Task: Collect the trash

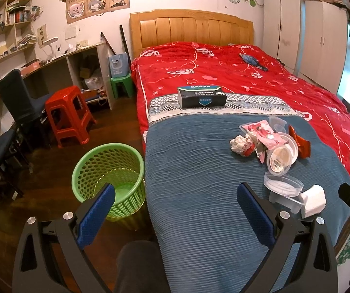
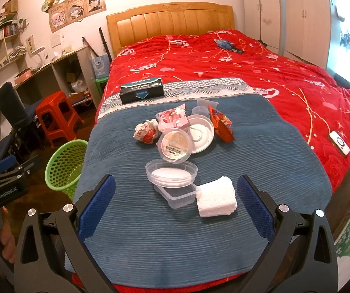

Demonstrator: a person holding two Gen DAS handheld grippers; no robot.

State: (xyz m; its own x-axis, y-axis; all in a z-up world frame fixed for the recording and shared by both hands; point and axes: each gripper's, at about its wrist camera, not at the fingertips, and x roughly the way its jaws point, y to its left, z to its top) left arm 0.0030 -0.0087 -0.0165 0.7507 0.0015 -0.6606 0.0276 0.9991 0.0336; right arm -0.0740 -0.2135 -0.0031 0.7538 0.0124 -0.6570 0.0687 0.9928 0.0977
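Observation:
A pile of trash lies on the blue blanket (image 2: 248, 151) at the foot of the bed: a crumpled wrapper (image 2: 145, 131) (image 1: 242, 144), pink packets (image 2: 173, 119), round plastic tubs and lids (image 2: 175, 146) (image 1: 281, 158), an orange-red packet (image 2: 221, 127), a clear tray (image 2: 178, 195) and a folded white tissue (image 2: 216, 196) (image 1: 312, 201). A green perforated bin (image 1: 109, 178) (image 2: 65, 168) stands on the floor left of the bed. My left gripper (image 1: 176, 211) hovers open between bin and blanket. My right gripper (image 2: 176, 202) is open just short of the tray and tissue, holding nothing.
A dark tissue box (image 1: 201, 96) sits mid-bed, and a phone (image 2: 338, 142) lies on the red quilt (image 1: 248, 78) at the right. Red stool (image 1: 68, 114), green stool (image 1: 121, 84), dark chairs (image 1: 18, 102) and a desk with shelves (image 1: 8, 48) line the left side. Wardrobes (image 1: 306, 36) stand far right.

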